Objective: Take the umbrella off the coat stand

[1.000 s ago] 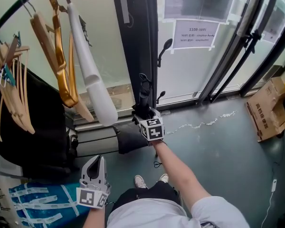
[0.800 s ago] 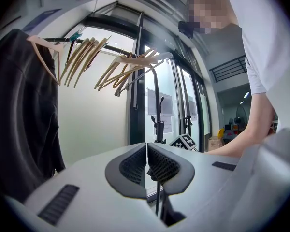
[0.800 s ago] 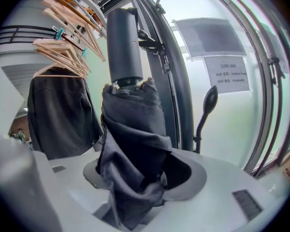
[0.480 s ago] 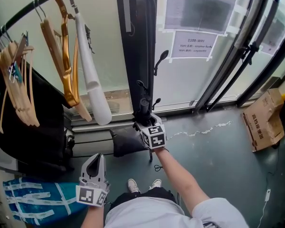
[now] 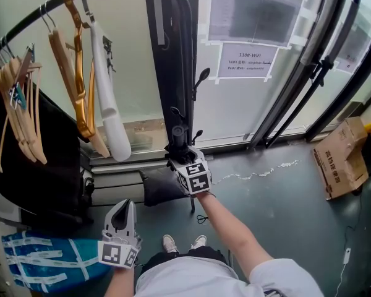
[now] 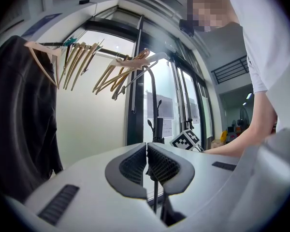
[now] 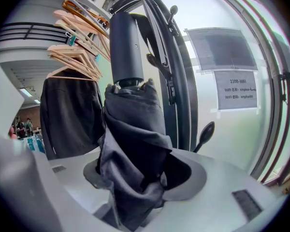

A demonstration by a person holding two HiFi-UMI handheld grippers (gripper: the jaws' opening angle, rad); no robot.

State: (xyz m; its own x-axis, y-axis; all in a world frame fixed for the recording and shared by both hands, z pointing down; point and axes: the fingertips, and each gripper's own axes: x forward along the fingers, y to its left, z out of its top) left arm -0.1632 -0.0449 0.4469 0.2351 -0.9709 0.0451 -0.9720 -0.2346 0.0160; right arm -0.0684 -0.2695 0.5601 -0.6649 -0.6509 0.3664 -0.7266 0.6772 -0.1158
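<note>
A folded black umbrella [image 7: 130, 139] stands upright between my right gripper's jaws, its round black handle [image 7: 125, 47] pointing up. My right gripper [image 7: 135, 175] is shut on the umbrella's bunched fabric. In the head view the umbrella [image 5: 177, 136] sits just in front of the black coat stand [image 5: 173, 54], close to its lower hooks [image 5: 201, 79]. The stand's pole [image 7: 176, 86] rises just behind the umbrella. My left gripper [image 5: 124, 208] hangs low at the left, shut and empty, with its pads [image 6: 157, 166] pressed together.
Wooden and gold hangers [image 5: 80, 98] and a white one hang from a rail at the left, above a black coat [image 5: 46, 166]. A blue taped bag [image 5: 43, 258] lies below. Glass doors with paper notices [image 5: 247, 60] stand behind; a cardboard box [image 5: 343, 159] sits at the right.
My right gripper has lifted the umbrella upward along the coat stand. The left gripper has stayed low at the left, still shut.
</note>
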